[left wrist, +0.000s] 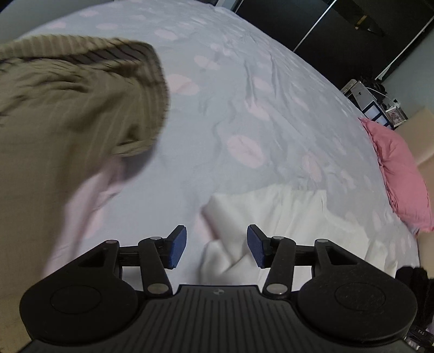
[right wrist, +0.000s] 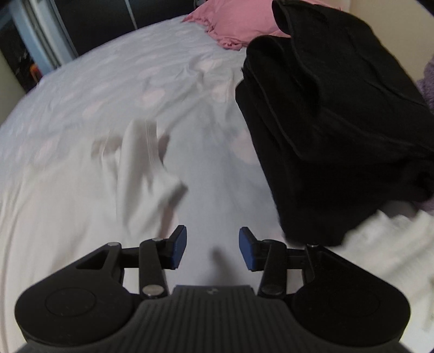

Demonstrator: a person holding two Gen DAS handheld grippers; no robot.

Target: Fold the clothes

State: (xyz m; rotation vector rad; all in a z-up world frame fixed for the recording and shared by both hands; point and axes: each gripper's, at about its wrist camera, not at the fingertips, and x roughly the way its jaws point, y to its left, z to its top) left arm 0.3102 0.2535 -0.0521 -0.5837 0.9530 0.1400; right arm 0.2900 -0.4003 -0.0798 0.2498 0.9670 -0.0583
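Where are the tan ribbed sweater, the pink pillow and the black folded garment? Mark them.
tan ribbed sweater [left wrist: 67,114]: left wrist view, on its striped body.
pink pillow [left wrist: 401,173]: left wrist view, on its middle.
black folded garment [right wrist: 331,122]: right wrist view, on its top fold.

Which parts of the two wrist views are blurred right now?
Left wrist view: the beige knit garment is smeared, the pink pillow sharper. Right wrist view: the white garment streaks with motion blur, the black folded clothes hold their edges better.

A pale bedsheet [left wrist: 244,89] printed with pink lips covers the bed; a pink pillow [left wrist: 401,173] lies at its edge; dark wardrobe doors [left wrist: 312,19] stand behind.
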